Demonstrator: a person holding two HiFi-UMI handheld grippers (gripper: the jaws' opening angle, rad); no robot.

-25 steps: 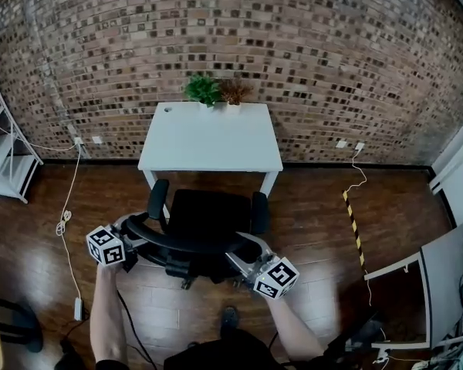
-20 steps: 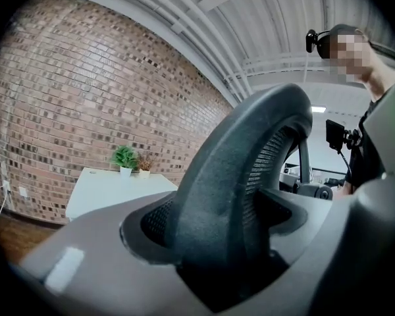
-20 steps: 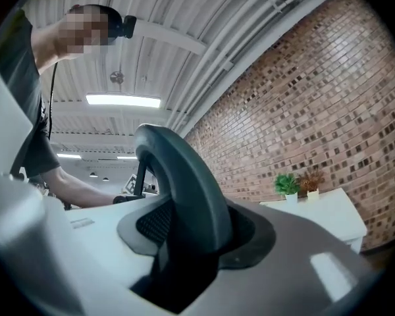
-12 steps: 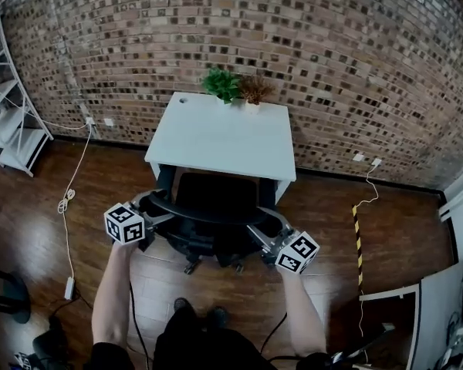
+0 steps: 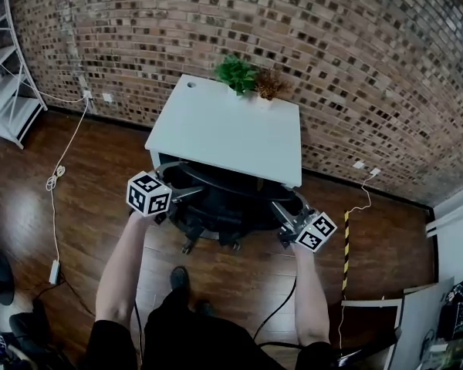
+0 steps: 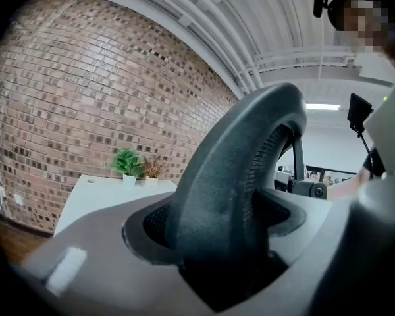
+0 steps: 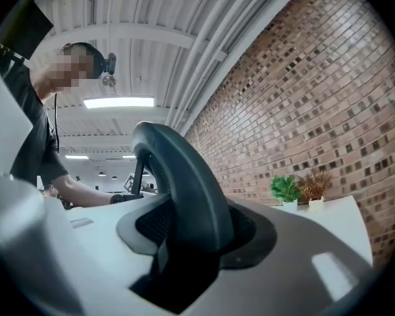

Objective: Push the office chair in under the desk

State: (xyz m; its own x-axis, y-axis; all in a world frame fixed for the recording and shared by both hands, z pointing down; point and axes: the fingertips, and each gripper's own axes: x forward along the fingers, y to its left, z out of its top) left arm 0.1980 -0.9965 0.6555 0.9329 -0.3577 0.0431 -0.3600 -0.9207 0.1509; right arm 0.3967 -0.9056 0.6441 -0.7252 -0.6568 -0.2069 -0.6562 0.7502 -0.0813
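Last stretch of the push: chair [image 5: 216,200] at mid frame, mostly under the surface [image 5: 228,129]. Left tongs [image 5: 179,196] and right tongs [image 5: 287,214] each clamp its back. Next we nudge straight in, then let go.

Loft-style office: brick wall [image 5: 332,52], white desk [image 5: 224,129], wood floor [image 5: 100,168].

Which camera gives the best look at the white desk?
The head view: it looks down on the whole top of the desk, with the chair partly under it. In both gripper views the chair's back fills the middle, and only part of the desk shows behind it.
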